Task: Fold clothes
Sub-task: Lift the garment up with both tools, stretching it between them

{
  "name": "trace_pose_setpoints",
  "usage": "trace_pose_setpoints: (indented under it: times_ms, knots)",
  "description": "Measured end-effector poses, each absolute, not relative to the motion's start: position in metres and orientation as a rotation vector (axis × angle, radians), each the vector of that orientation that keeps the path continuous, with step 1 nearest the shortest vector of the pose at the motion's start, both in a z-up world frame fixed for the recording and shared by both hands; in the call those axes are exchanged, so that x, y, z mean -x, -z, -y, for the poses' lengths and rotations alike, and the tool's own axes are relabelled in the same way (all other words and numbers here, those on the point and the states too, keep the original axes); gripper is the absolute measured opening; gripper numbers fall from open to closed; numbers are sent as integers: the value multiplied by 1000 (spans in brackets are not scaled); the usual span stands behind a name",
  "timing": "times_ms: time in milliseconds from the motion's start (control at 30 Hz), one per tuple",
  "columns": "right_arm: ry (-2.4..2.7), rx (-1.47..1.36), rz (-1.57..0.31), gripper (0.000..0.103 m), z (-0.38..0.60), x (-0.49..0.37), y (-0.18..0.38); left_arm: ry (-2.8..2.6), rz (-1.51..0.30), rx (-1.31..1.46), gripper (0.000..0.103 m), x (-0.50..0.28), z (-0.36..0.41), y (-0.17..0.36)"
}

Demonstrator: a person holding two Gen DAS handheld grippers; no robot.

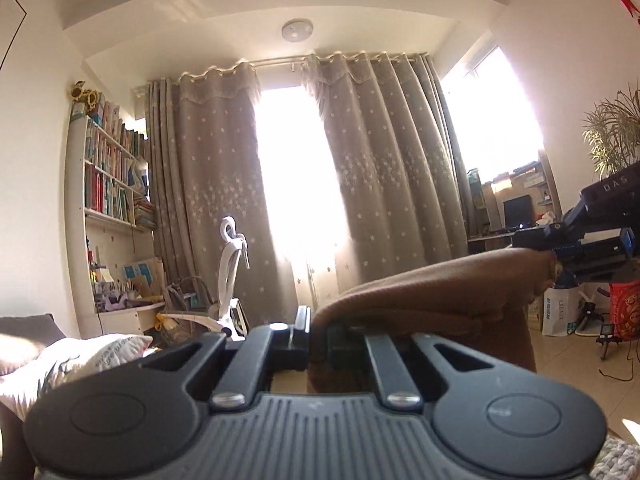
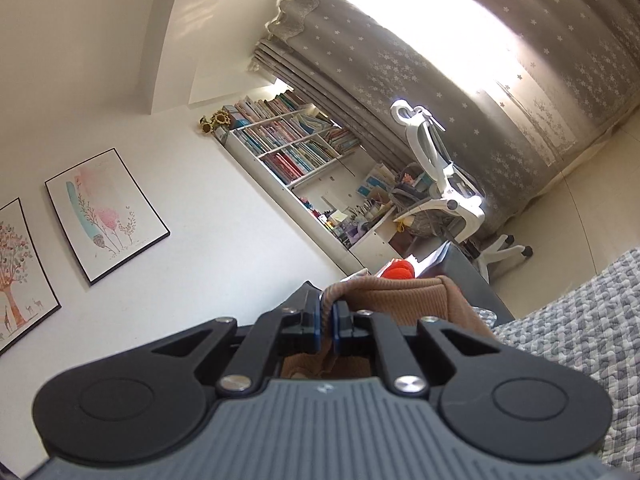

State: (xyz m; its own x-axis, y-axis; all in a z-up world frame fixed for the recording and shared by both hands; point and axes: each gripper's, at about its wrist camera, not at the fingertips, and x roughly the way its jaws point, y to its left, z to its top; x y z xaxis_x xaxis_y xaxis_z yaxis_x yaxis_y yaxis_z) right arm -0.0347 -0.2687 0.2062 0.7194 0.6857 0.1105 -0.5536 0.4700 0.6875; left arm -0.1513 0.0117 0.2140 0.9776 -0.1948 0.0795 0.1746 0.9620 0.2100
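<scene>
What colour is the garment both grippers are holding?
Brown, with a ribbed knit; the garment shows best in the right wrist view.

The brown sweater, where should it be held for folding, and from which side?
By its top edge, one corner each, as now. The left gripper and right gripper pinch the brown sweater from opposite ends, jaws shut across the ribbed edge. It spans between them and hangs below, so the body drops straight.

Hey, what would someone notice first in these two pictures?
First, the brown garment held up in the air, with the left gripper and the right gripper each shut on an edge. Behind it, the star-patterned curtains glow with glaring window light, and a packed bookshelf stands left of them.
</scene>
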Motion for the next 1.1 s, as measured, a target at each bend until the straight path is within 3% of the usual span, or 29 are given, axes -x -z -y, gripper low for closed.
trace_pose_setpoints:
  times_ms: [233,433,733,1100]
  knots:
    - [-769,-712,-79,9,276,67,-251,175,198,-232,7,188,2,-275]
    - [-736,-668,-70,9,274,69,-247,177,132,-225,7,181,4,-274]
    - [-593,-645,-216,9,265,11,-175,174,-55,-223,7,109,-1,-194]
    - [-424,-598,-351,9,237,-98,-100,125,-250,-191,7,-37,-1,-123]
